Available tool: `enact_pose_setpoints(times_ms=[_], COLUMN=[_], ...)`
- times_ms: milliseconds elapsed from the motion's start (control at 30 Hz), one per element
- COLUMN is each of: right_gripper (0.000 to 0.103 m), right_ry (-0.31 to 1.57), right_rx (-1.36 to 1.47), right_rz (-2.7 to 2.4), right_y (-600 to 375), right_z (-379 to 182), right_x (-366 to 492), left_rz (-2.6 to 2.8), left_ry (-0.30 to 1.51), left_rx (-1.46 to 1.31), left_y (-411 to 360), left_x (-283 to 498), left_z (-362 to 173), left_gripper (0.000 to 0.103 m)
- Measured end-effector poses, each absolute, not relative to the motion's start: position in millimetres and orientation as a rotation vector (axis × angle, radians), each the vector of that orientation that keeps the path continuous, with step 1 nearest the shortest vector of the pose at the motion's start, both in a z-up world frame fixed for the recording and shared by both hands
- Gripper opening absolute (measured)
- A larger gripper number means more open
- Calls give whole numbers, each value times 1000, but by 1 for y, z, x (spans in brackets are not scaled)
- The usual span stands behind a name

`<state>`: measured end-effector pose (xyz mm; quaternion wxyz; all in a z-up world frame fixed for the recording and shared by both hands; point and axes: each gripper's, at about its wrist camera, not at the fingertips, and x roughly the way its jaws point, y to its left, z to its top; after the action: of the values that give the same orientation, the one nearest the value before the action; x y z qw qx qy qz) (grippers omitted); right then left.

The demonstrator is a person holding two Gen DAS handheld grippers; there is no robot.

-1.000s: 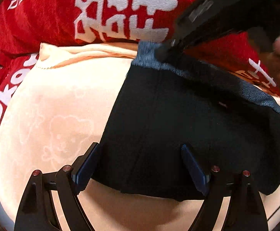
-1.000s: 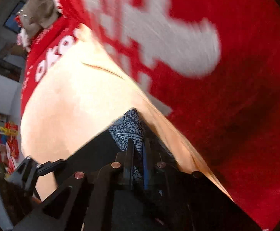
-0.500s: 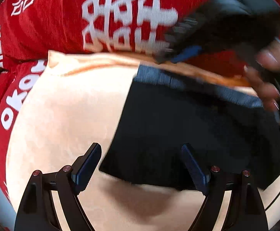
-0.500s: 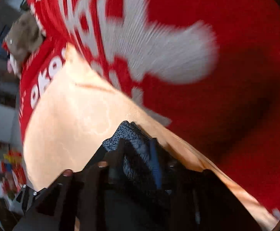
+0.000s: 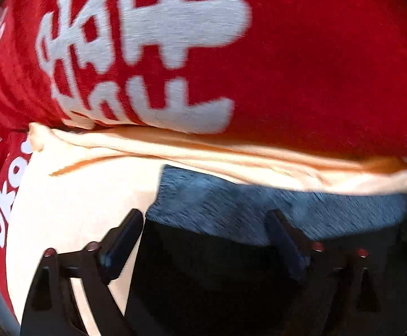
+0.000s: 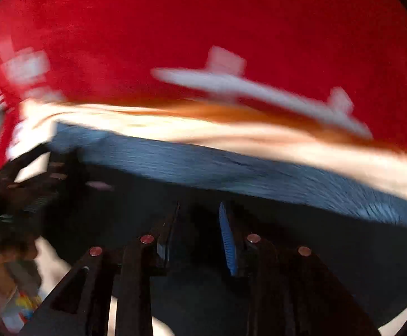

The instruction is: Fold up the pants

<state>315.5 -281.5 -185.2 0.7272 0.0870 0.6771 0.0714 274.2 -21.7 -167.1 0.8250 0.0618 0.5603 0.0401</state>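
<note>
Left wrist: left gripper point(image 5: 206, 238) spread, low over pants point(image 5: 217, 274).

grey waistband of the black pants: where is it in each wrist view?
Left wrist: the grey waistband crosses the middle to the right edge, just beyond the open left gripper.
Right wrist: the band slants from upper left to lower right, beyond the right gripper.
Shared landmark: the peach cloth edging it, under the red blanket.
</note>
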Motion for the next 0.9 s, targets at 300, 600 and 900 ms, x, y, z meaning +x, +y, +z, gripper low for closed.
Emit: enact_pose_setpoints(times_ms=[300, 600, 900], right_gripper=[24, 25, 25], right_ry=[1389, 1507, 1366], right_rx=[653, 941, 1165], right_rz=[111, 177, 146], right_y=[-375, -354, -398], right_z=[-157, -192, -206], right_x=[262, 156, 146], left_rz=[73, 73, 66], left_ry=[1239, 1308, 1318], left_rx=[183, 48, 59], left_y=[-24, -3, -5], left_x=[232, 227, 230], left_z=[-135, -161, -157], left_gripper=[92, 103, 103])
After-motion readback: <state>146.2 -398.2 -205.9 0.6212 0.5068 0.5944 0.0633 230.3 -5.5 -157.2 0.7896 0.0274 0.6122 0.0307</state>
